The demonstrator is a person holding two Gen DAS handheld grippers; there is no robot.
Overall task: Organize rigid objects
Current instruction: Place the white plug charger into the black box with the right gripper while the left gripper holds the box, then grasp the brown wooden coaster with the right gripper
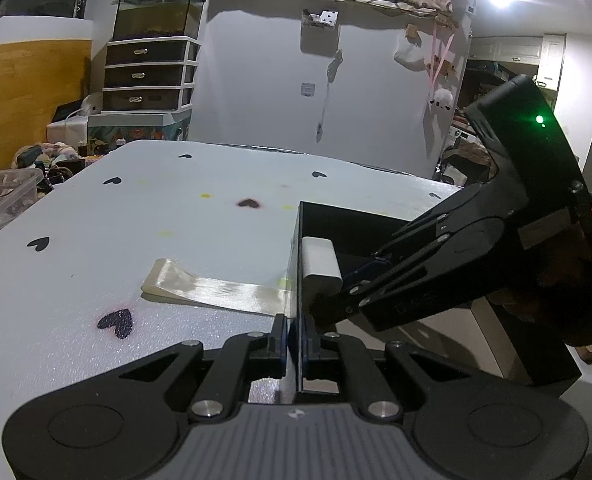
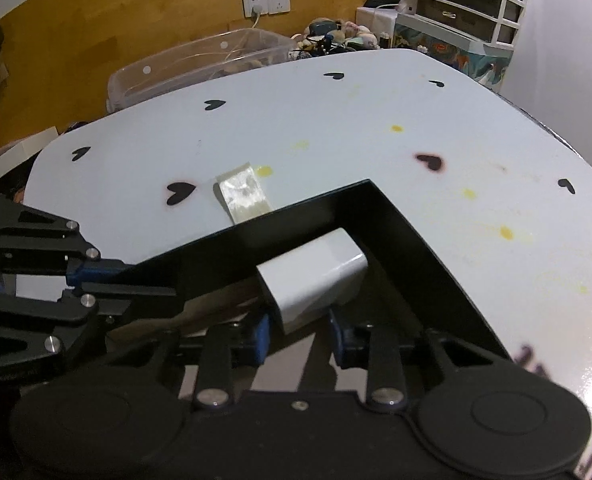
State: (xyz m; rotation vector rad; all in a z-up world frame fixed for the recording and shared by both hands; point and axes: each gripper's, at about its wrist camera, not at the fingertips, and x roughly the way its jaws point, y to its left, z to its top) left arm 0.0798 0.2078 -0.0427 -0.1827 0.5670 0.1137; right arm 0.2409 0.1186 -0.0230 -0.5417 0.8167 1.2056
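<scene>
A white block [image 2: 316, 276], seemingly light, stiff and smooth-sided, is being taken by its flat flanks between the blue pads of the right gripper [image 2: 300, 334], which appear to be touching it. It is being kept inside the black box [image 2: 380, 208], toward its eleven-o'clock corner. The box's near wall is being pinched by the closed left gripper [image 1: 295, 340]. Nothing else is being shown inside.

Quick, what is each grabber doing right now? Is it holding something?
Left gripper: shut on the wall of the black box.
Right gripper: around the white block inside the box; whether its pads press it cannot be told.
</scene>
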